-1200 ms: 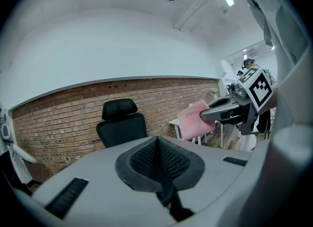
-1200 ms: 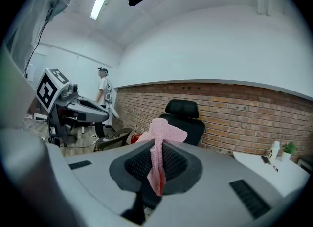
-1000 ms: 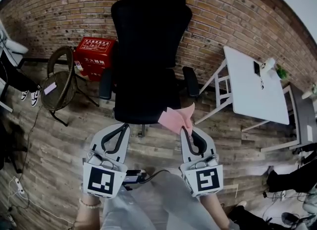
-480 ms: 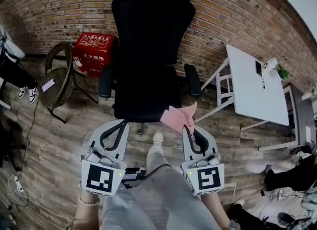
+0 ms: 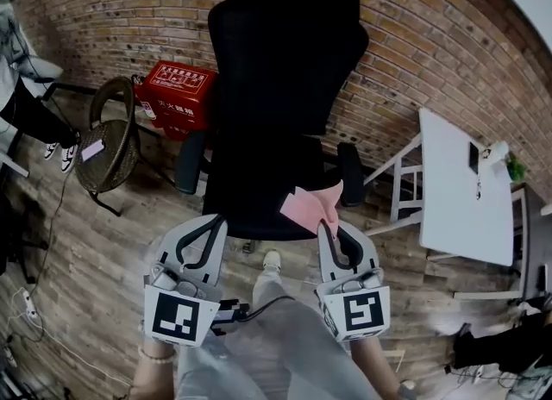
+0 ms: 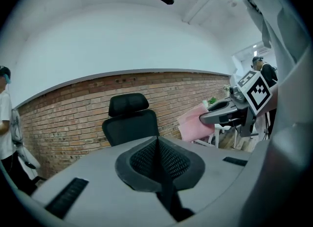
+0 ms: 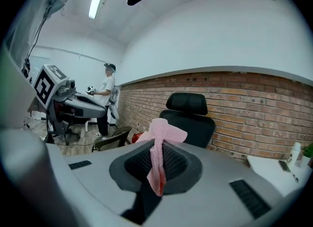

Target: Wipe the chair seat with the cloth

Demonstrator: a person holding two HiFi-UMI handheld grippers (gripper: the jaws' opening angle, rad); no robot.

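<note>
1. I've stepped closer; the chair seat (image 5: 250, 198) now sits just beyond my claws.
2. Right claw (image 5: 325, 226) grips the pink cloth (image 5: 309, 207) at the seat's front right corner (no wiping yet).
3. Left claw (image 5: 214, 220) clenched, empty.

A red box (image 5: 177, 88) stands near a wicker chair (image 5: 108, 144), a white table (image 5: 461, 191) well apart.

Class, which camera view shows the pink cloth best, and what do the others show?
The right gripper view: the pink cloth sits central, pinched in the shut jaws of the right gripper. The head view shows it small, by the front edge of the chair seat; the left gripper view shows it side-on.
</note>
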